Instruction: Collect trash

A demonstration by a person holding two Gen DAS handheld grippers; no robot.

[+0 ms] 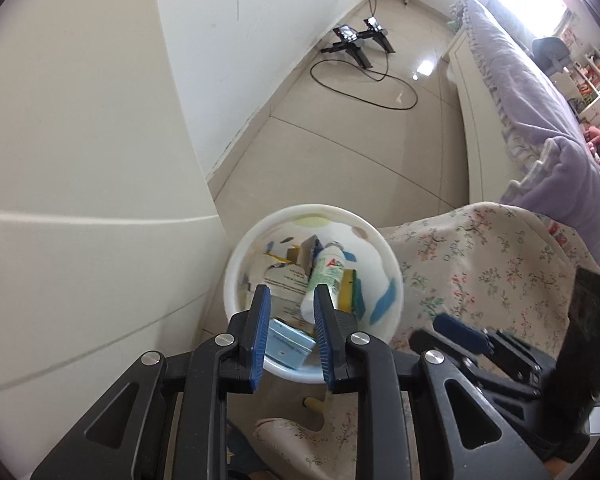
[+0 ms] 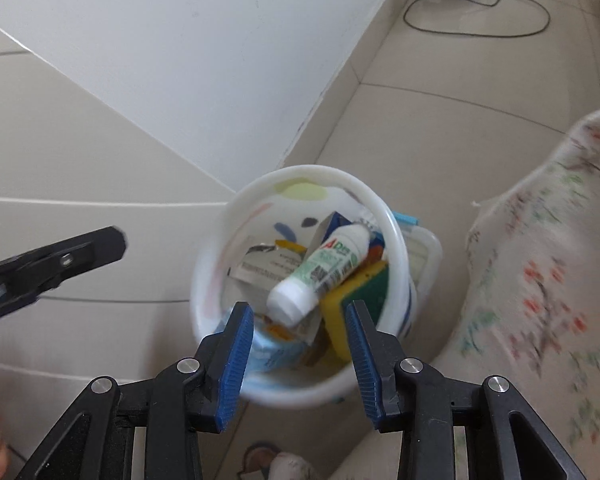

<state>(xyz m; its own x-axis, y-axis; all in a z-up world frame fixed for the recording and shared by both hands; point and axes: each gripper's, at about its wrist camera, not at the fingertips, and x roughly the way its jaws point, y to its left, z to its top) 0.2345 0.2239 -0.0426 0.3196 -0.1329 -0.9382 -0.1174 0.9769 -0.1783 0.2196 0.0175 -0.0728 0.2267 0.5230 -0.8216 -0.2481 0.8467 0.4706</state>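
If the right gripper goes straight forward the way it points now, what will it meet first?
Probably the white bottle lying on top of the trash in the white bin. The right gripper is open, pointing down into it; depth is unclear.

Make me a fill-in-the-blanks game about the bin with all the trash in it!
1. The white bottle lies inside the white ____.
2. The sponge beside the bottle is green and ____.
3. The bin stands on the ____.
4. The right gripper holds its jaws ____.

Missing words: bin; yellow; floor; open
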